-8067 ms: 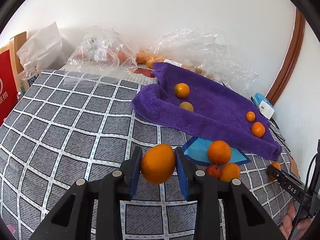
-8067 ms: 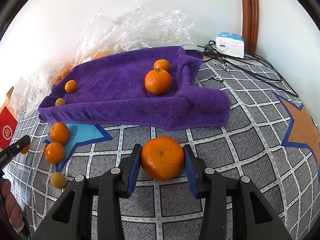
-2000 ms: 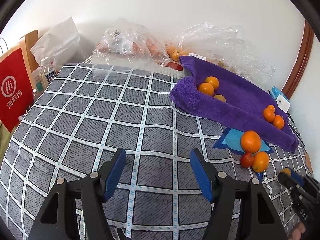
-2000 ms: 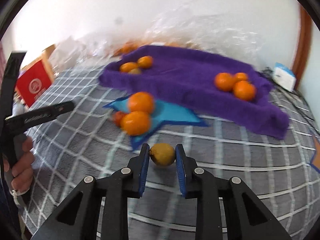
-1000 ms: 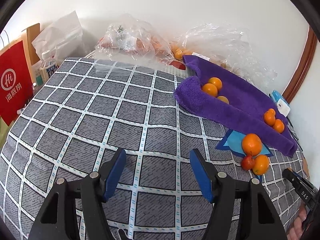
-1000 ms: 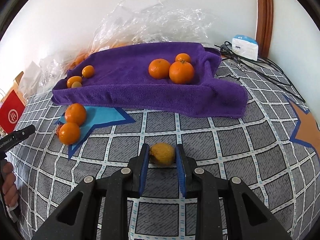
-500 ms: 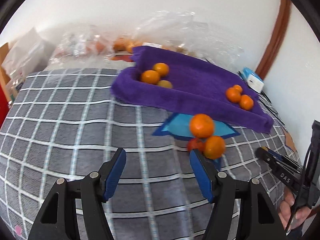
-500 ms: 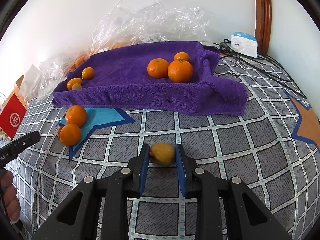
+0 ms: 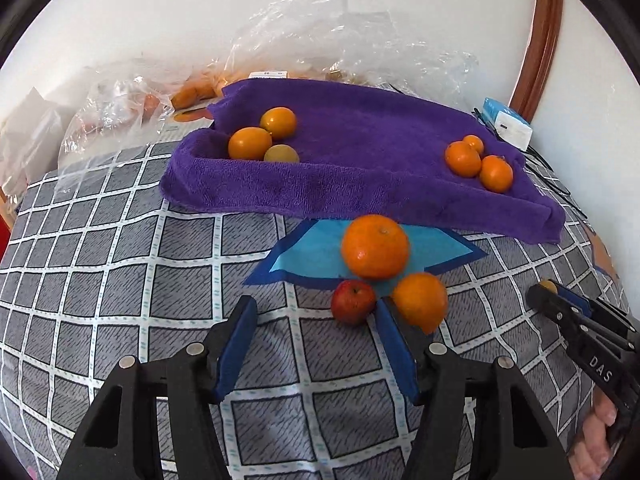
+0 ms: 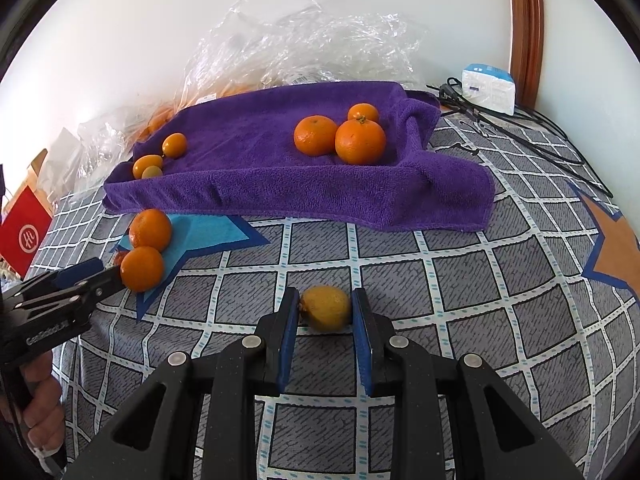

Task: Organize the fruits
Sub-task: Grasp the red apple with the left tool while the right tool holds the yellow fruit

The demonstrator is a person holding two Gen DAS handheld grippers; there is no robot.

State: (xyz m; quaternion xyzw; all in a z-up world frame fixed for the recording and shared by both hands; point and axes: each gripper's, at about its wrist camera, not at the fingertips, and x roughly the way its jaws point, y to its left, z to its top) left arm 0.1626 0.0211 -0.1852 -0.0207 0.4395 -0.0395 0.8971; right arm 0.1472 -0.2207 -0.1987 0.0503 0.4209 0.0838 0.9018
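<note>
Small yellow oval fruit (image 10: 326, 307) sat clamped between the pads of the right tongs (image 10: 325, 312), low over the grey checked bed cover (image 10: 460, 280), well in front of the purple towel (image 10: 260, 168). Its long axis ran pad to pad, stem nub toward the left pad. Left tongs (image 9: 316, 344) were wide open, holding nothing, with the small red apple (image 9: 353, 301) just ahead, slightly right of centre, touching two oranges in front of the towel; left was nearer it.

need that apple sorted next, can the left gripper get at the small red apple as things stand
Probably yes: the left gripper is open and empty, the red apple just ahead. Two oranges touch it, crowding the right finger.
</note>
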